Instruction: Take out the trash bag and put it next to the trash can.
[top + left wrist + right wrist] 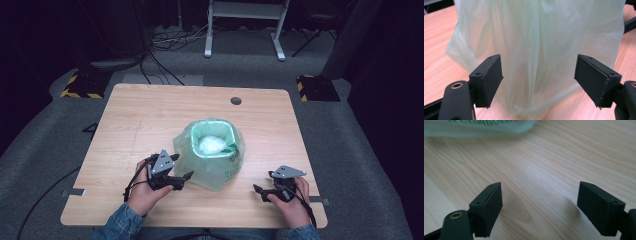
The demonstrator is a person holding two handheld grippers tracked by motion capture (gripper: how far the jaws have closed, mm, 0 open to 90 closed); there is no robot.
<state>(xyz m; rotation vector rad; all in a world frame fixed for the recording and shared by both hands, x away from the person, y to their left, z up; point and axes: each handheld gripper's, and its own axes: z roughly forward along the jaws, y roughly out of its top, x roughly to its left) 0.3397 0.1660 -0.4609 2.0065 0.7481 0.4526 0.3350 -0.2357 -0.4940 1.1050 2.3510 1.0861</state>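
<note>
A pale green, see-through plastic bag (216,167) lines a small bin in the middle of the wooden table (145,117), with white crumpled material (212,144) inside. My left gripper (182,166) is at the bag's left front side and points at it. In the left gripper view the left gripper (539,77) is open, with the bag (536,37) just beyond its pads and apart from them. My right gripper (261,182) rests near the front right of the table. It stands open (539,205) over bare wood, and the bag's lower edge (474,127) lies farther off.
A round cable hole (236,100) sits near the table's far edge. Beyond the table are floor cables (170,40), a white desk frame (245,30) and two yellow-and-black striped blocks (80,86) (317,88). Bare wood lies left and right of the bag.
</note>
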